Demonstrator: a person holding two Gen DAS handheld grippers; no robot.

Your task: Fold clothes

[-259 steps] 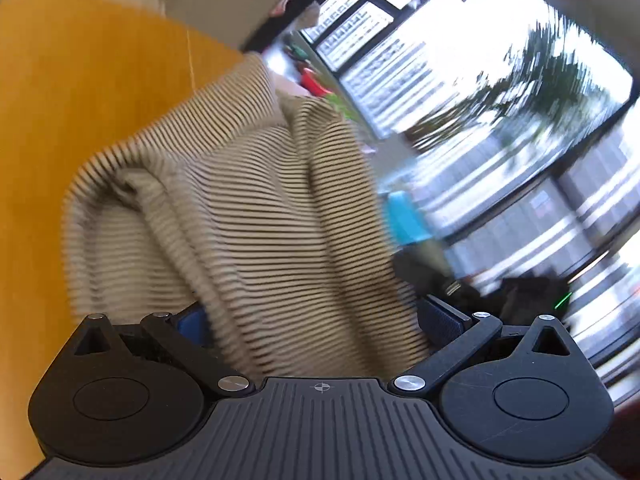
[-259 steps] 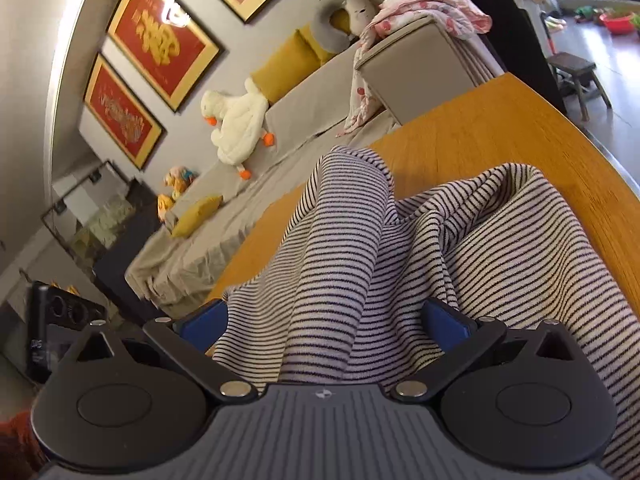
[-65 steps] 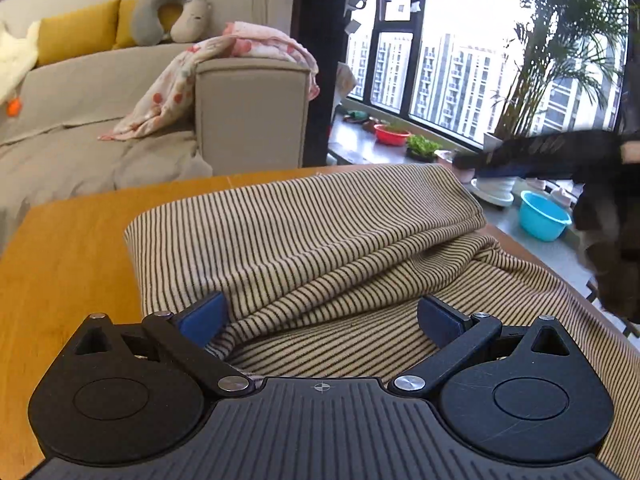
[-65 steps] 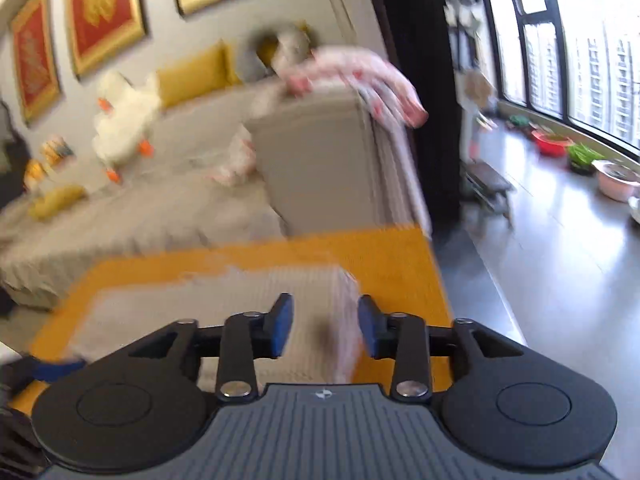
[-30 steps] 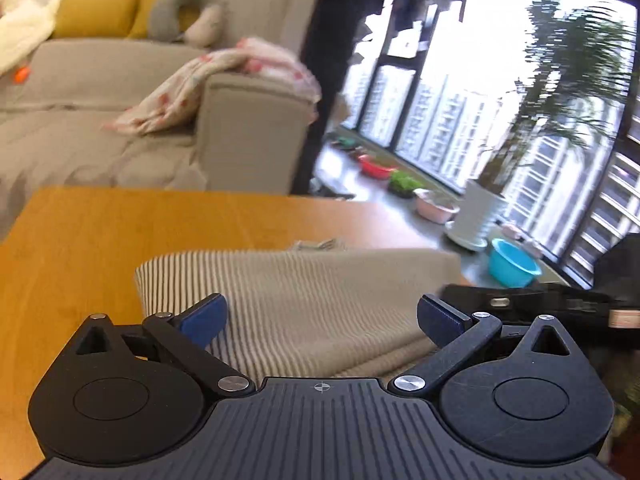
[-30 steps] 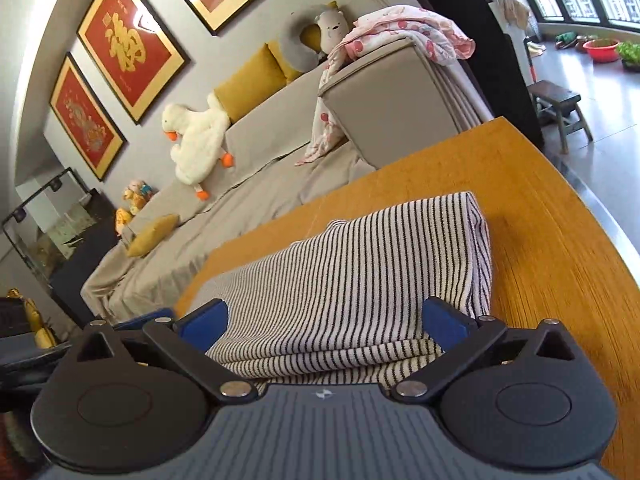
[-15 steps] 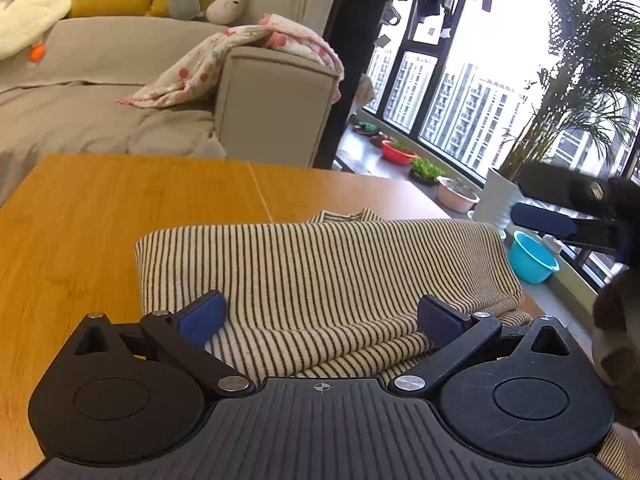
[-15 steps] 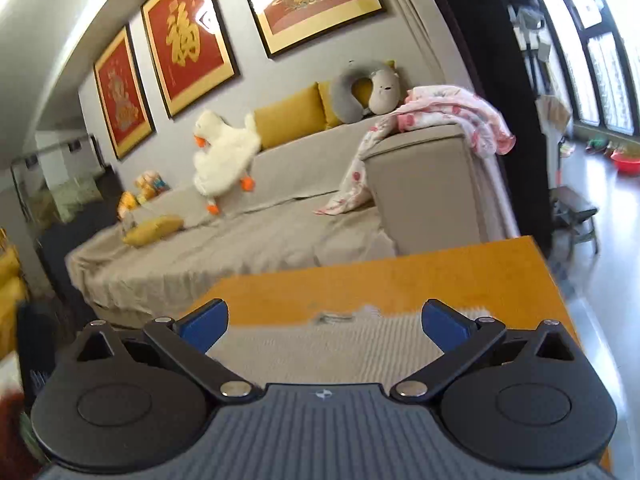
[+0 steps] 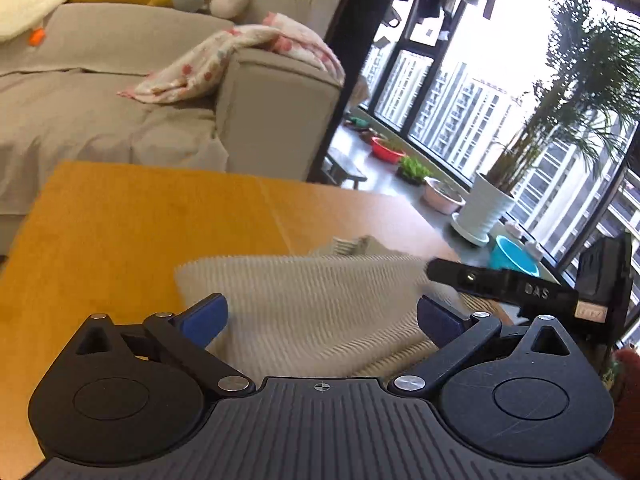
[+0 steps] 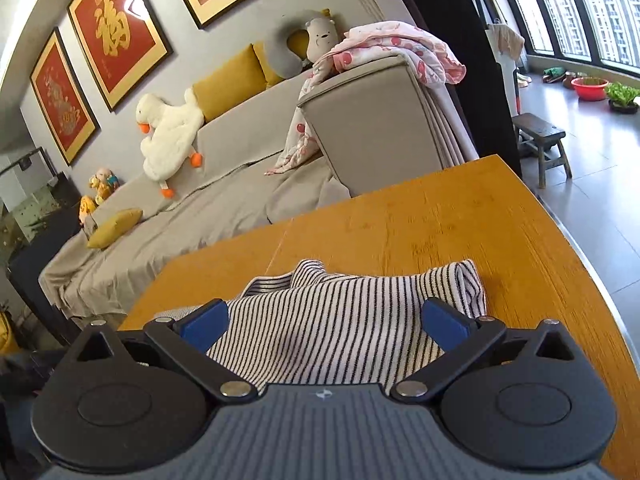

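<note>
A striped garment (image 9: 320, 304) lies folded into a thick rectangle on the orange wooden table (image 9: 120, 232). In the left wrist view it is blurred by motion. My left gripper (image 9: 322, 316) stands open just above its near part, blue pads wide apart with no cloth pinched between them. The other gripper's black finger (image 9: 500, 284) shows at the garment's right end. In the right wrist view the striped garment (image 10: 340, 320) lies under my right gripper (image 10: 324, 320), which is open with its pads spread on either side, and the collar pokes out at the far edge.
The table's right edge (image 10: 580, 256) curves close to the garment. Beyond the table stands a grey sofa (image 10: 360, 128) with a pink blanket (image 10: 392, 48) and a plush duck (image 10: 168, 128). Potted plants (image 9: 488, 208) and bowls sit by the window.
The left view has tilted and the garment now looks smaller and blurred. The right gripper has dropped back down over the garment, which shows sharply under it again. Both stay open.
</note>
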